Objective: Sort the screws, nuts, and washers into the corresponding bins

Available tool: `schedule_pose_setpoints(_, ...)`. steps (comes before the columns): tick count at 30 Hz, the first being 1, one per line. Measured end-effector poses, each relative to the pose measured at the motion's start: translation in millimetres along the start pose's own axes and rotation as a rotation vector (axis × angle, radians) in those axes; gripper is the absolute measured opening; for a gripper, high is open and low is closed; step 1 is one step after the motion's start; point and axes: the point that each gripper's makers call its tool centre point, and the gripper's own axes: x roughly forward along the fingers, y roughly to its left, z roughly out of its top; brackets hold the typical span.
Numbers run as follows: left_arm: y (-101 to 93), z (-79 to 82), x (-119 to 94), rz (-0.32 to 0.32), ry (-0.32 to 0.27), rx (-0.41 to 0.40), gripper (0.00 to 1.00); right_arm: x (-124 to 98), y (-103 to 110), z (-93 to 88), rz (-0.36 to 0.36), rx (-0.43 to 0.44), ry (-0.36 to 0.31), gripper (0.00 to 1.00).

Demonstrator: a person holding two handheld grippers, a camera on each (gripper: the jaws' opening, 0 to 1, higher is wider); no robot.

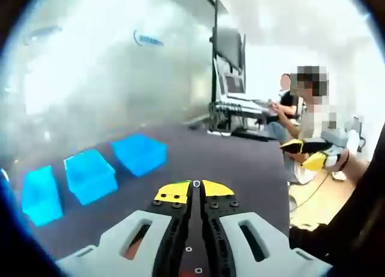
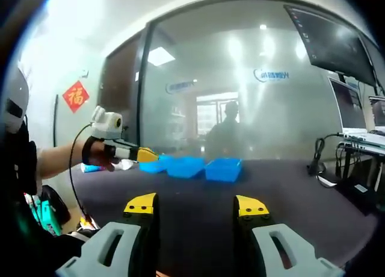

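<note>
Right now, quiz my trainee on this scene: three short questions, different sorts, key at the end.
1. True or false: the left tongs are shut.
2. How many blue bins stand on the dark table?
3. The right tongs are: A) open and empty, B) shut on a washer, C) holding a bin.

Key: 1 true; 2 three; 3 A.
</note>
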Motion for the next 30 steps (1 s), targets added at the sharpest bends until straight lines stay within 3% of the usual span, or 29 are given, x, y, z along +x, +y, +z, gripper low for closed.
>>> schedule_pose_setpoints(7, 17.0, 7.5, -35.8, 0.184, -0.102, 0.043, 0.03, 3.2, 2.7, 4.4, 0.003, -0.004, -0.008, 0.45)
schedule_pose_setpoints(12, 34.5, 5.0, -61.7, 0.273, -0.157, -0.066, 0.03, 5.2, 6.8, 7.0, 0.012, -0.011, -0.009, 0.45)
schedule_pose_setpoints(19, 64.8, -10.2, -84.0, 0.385, -0.146, -0.042, 0.03, 8.2, 11.1, 10.8, 0.027, -0.014, -0.018, 0.45)
schedule_pose_setpoints(23, 93.9, -11.2, -92.5, 0.445, -0.146, -0.067, 0.03, 9.3, 13.8, 10.3, 0.037, -0.015, -0.018, 0.45)
schedule_pose_setpoints(30, 168.9, 2.5, -103.8, 0.589, -0.179, -0.142, 0.03, 8.4, 12.1, 10.2, 0.035, -0.008, -0.019, 0.45)
